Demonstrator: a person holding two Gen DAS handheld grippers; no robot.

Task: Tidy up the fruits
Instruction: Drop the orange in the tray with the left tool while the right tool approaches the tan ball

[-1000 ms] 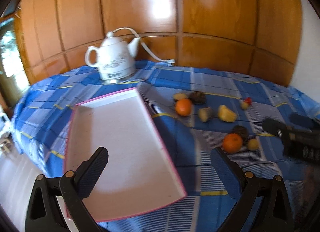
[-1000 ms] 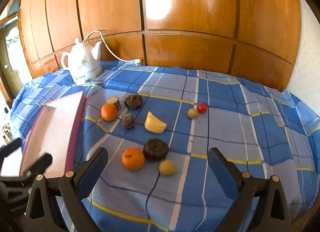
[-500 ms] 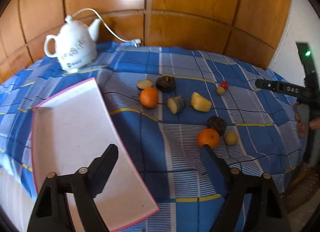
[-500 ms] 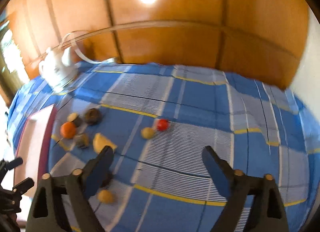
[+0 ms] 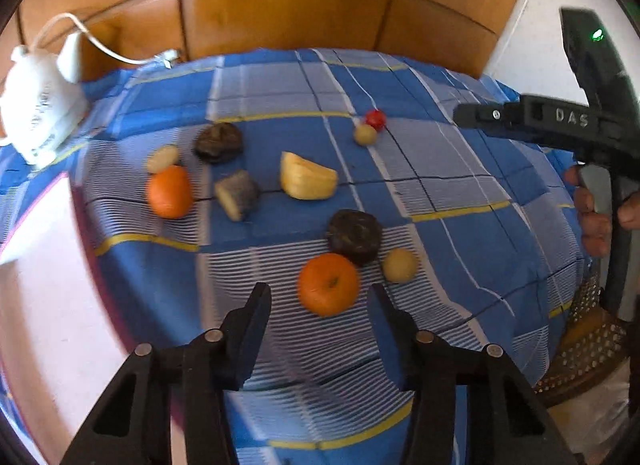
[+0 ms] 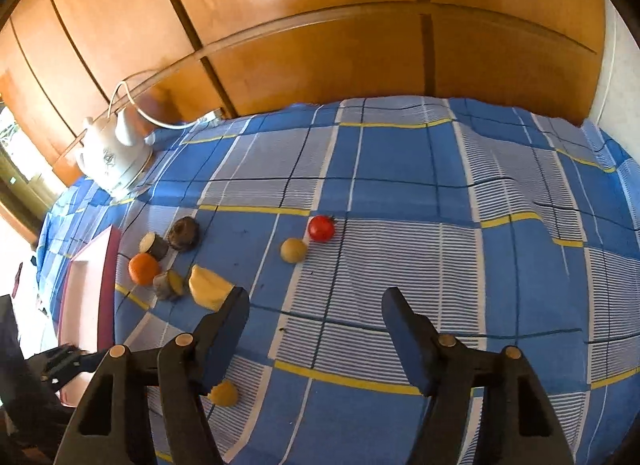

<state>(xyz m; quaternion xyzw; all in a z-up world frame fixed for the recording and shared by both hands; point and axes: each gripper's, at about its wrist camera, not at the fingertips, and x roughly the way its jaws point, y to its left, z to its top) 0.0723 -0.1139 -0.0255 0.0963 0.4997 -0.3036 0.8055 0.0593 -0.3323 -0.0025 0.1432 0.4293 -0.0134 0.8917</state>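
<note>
closing left tongs framing orange

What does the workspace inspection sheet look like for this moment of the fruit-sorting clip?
Surface: table under a blue checked cloth.
Job's things: near orange, far orange, red tomato, yellow wedge and other small pieces loose on the cloth; pink-rimmed tray at left holds no fruit in view.
Clutter: white kettle.
Grippers: left gripper closing, near orange just ahead, not yet pinched; right gripper closing, nothing between.
Cables: kettle cord runs to the wall.
Surroundings: wood panelling.
</note>
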